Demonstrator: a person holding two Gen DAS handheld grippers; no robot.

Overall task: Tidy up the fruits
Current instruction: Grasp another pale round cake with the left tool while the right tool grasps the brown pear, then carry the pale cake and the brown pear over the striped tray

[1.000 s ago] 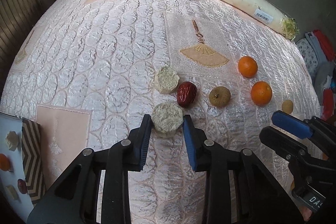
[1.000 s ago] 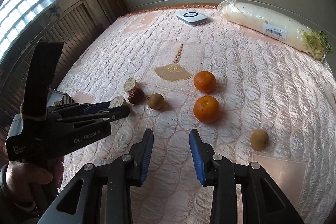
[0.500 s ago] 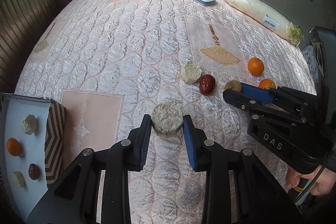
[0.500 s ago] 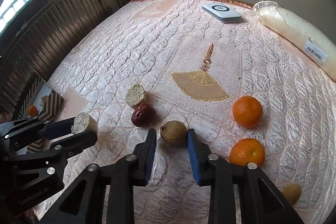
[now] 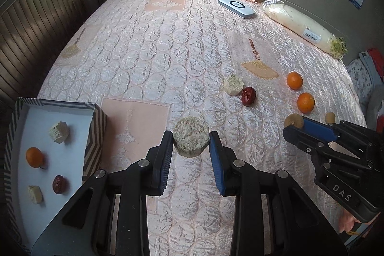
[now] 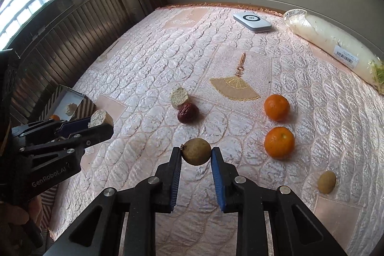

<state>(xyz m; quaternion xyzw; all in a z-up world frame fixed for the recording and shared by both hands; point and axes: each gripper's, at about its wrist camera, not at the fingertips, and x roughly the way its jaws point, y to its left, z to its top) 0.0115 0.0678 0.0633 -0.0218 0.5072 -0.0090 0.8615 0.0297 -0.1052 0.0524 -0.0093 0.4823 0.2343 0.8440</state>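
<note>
The left gripper (image 5: 190,139) is closed onto a pale cake (image 5: 191,139), its pads pressing the cake's 2 flat sides, so the round piece looks unlikely to roll out. The right gripper (image 6: 196,155) is closed the same way on a brown fruit (image 6: 196,151), jaws narrowed to its width. Both loads seem lifted clear of the quilt (image 5: 148,59), which fits carrying them toward the box (image 5: 94,136).

The box sits at the quilt's left edge, left of the held cake. It already holds 2 pale pieces, 1 orange (image 5: 34,157) and 1 red date (image 5: 59,184), spread apart, so there is bare floor for more.

Right of the box, further along the quilt, another cake (image 5: 233,87) touches a date (image 5: 248,96); beyond them lie 2 oranges (image 5: 294,80) and a small brown fruit (image 6: 326,182). Farthest from the box, near the wall, are a white device (image 5: 236,7) and a wrapped radish (image 5: 303,29).

Nothing lies between the left gripper and the box except its striped wall, which the cake must clear. The right gripper, further from the box, would likely have to wait or pass around the left.
</note>
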